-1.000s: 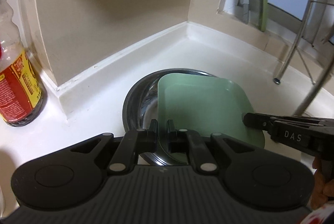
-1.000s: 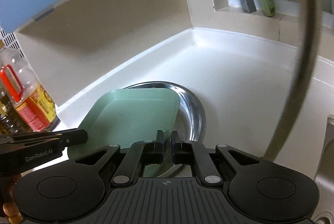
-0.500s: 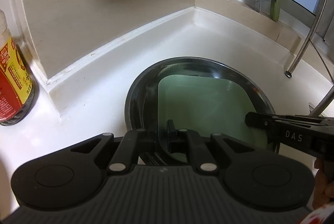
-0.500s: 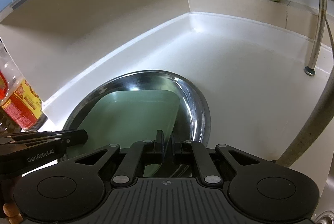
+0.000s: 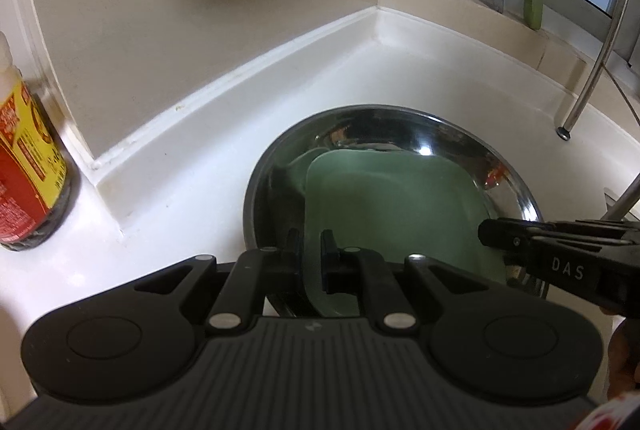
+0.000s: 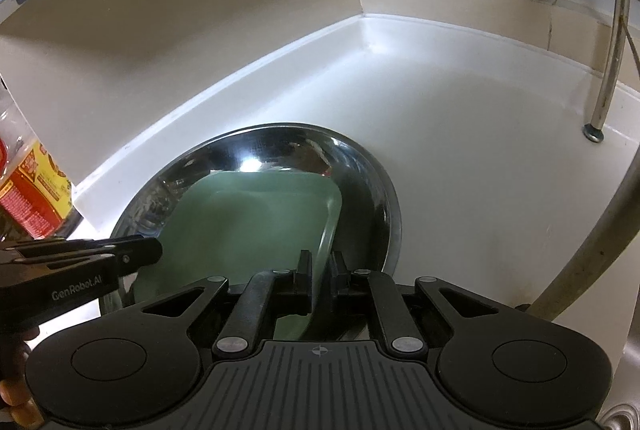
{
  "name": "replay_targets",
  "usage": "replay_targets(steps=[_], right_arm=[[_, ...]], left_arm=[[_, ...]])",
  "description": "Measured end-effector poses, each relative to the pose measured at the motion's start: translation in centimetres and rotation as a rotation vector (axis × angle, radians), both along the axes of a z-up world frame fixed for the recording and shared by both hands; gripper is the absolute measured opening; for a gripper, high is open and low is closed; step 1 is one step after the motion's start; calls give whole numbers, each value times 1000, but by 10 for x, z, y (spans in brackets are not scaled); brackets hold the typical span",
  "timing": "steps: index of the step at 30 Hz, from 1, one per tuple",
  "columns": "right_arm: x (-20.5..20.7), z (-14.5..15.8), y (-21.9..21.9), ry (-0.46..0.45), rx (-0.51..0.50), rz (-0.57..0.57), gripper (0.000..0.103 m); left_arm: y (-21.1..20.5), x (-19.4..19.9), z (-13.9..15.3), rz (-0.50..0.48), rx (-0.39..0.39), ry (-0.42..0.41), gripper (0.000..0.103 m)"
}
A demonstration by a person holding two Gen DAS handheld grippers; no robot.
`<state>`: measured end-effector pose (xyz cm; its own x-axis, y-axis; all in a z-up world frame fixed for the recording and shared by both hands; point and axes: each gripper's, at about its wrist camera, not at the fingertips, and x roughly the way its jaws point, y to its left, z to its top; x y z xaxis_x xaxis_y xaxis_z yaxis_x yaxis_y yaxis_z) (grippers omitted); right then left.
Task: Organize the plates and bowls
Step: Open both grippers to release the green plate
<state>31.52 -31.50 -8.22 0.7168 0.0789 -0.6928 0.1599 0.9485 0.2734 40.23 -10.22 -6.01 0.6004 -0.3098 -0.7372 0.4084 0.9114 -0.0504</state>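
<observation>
A pale green square plate lies inside a round stainless steel dish on the white counter, near the wall corner. My left gripper is shut on the plate's near left rim; its tip shows at the left of the right wrist view. My right gripper straddles the plate's near right rim. Its jaws are opening, with a slight gap beside the rim still between them. Its tip reaches in from the right in the left wrist view.
A sauce bottle with a red and yellow label stands left of the dish, by a wall ledge. A rack's thin metal leg stands to the right. A thick curved metal tube passes near right.
Both grippers have sunk toward the counter with the green plate, which now lies inside the steel dish instead of tilted above it. The right jaws have parted a little.
</observation>
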Motion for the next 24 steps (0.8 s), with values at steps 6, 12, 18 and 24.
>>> replay_targets(steps=[6, 12, 18, 24], right_arm=[[-13, 14, 2, -81, 18, 0, 44], [-39, 34, 3, -122, 46, 18, 45], [-87, 47, 2, -123, 107, 28, 58], [-132, 52, 4, -93, 112, 50, 59]], left_arm=[[8, -10, 13, 9, -19, -20, 16], [23, -38, 34, 3, -34, -49, 24], [41, -81, 48, 0, -16, -42, 27], [55, -128, 54, 16, -15, -18, 30]])
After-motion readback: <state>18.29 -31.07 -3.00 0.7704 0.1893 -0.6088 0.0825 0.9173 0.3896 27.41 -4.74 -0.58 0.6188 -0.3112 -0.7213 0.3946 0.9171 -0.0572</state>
